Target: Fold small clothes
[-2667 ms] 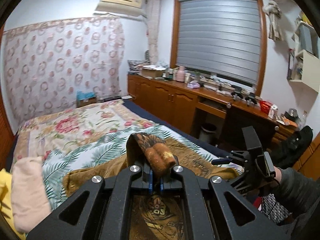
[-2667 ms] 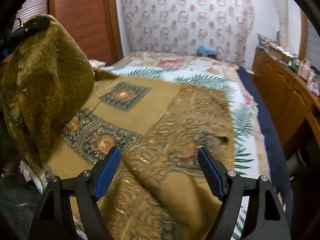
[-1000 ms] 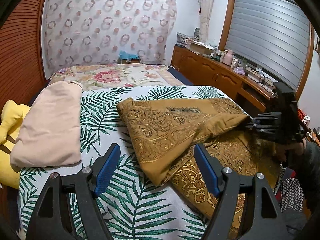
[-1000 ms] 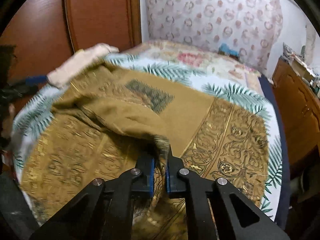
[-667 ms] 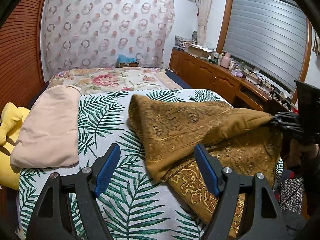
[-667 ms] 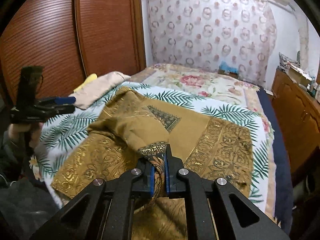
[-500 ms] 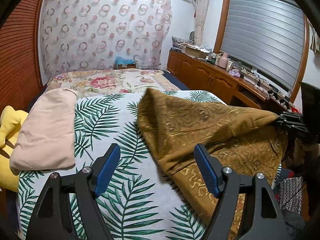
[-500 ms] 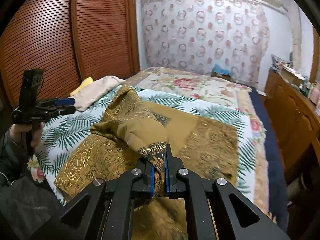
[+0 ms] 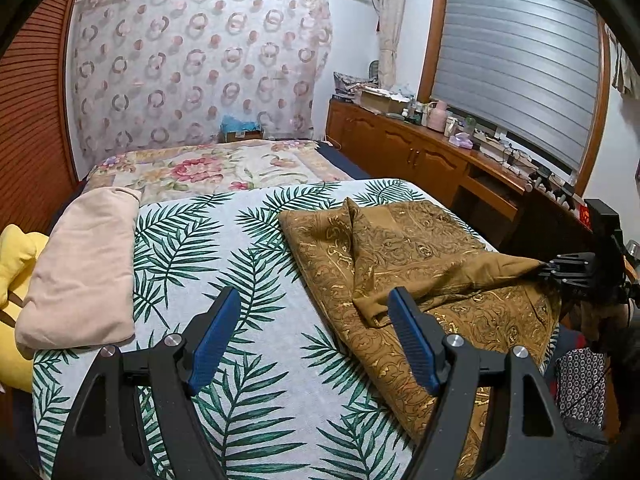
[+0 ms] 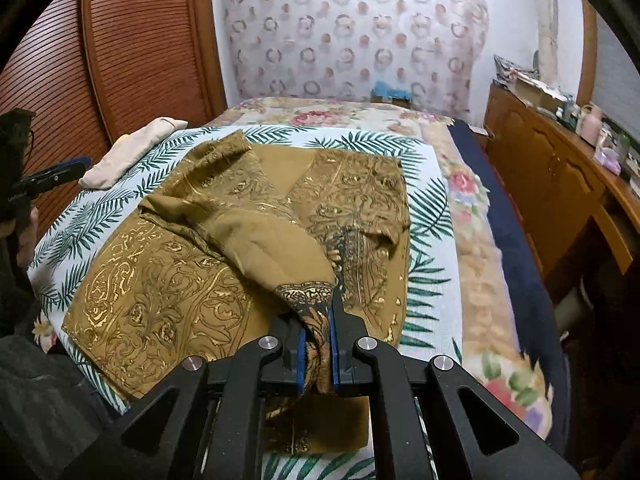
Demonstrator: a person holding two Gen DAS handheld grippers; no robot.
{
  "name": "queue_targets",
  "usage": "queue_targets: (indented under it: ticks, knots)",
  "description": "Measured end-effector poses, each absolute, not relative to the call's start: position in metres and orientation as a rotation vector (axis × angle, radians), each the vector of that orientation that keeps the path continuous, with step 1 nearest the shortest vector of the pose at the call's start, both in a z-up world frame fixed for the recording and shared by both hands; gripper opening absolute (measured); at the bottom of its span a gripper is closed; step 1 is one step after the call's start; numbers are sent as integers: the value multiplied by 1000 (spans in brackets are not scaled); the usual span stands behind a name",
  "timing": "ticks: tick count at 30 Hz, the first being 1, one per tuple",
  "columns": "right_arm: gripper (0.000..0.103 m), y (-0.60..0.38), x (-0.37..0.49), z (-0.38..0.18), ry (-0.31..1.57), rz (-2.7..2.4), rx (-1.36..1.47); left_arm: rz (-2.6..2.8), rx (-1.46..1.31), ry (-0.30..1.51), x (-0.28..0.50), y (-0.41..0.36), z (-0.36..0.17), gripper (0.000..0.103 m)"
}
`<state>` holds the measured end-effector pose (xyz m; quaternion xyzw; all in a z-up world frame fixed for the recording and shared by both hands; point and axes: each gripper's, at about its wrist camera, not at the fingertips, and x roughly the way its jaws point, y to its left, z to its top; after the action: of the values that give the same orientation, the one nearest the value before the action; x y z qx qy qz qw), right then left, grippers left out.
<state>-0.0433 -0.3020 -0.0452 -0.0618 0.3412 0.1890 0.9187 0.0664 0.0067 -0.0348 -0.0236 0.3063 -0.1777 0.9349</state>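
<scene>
A golden-brown patterned cloth (image 9: 404, 252) lies partly folded on the right side of the palm-leaf bedspread (image 9: 224, 248). My right gripper (image 10: 318, 344) is shut on a corner of the cloth (image 10: 224, 240) and holds it pulled toward the bed's near edge; it also shows in the left wrist view (image 9: 576, 272) at the far right. My left gripper (image 9: 312, 340) is open and empty above the bedspread, left of the cloth. It shows in the right wrist view (image 10: 48, 178) at the far left.
A pink folded pillow (image 9: 84, 264) and a yellow cushion (image 9: 12, 256) lie on the bed's left side. A floral quilt (image 9: 208, 168) covers the far end. A wooden cabinet (image 9: 420, 156) with clutter runs along the right. A slatted wooden wardrobe (image 10: 132, 48) stands left.
The right gripper has lowered its held corner, so the raised fold of cloth has dropped flatter onto the bed. The left gripper stays open and has barely moved.
</scene>
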Motion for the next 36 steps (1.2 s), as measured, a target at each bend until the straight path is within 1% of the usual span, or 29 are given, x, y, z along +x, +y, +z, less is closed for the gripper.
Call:
queue_targets:
  ticks: [2, 3, 4, 7, 9, 11, 13, 20, 27, 36]
  knots:
    - [7, -300, -43, -41, 705, 384, -127, -363, -48, 626, 66, 6, -35, 77]
    - [9, -299, -44, -37, 705, 383, -131, -363, -48, 626, 66, 6, -35, 77]
    - [14, -297, -42, -35, 704, 385, -134, -364, -48, 626, 66, 6, -35, 77]
    - [18, -298, -49, -24, 694, 396, -156, -361, -49, 626, 66, 6, -35, 77]
    - [26, -300, -53, -21, 680, 417, -176, -362, -50, 625, 66, 6, -35, 77]
    - [45, -296, -57, -14, 663, 428, -197, -361, -52, 626, 66, 6, -35, 77]
    - [55, -289, -56, -8, 646, 457, -202, -364, -54, 628, 66, 4, -35, 77]
    - [56, -242, -22, -8, 630, 570, -238, -367, -47, 634, 64, 0, -37, 77]
    - [56, -188, 34, -35, 714, 692, -292, -367, -46, 644, 63, 0, -42, 77]
    - [56, -143, 53, -64, 809, 800, -366, -367, -48, 656, 63, 1, -47, 77]
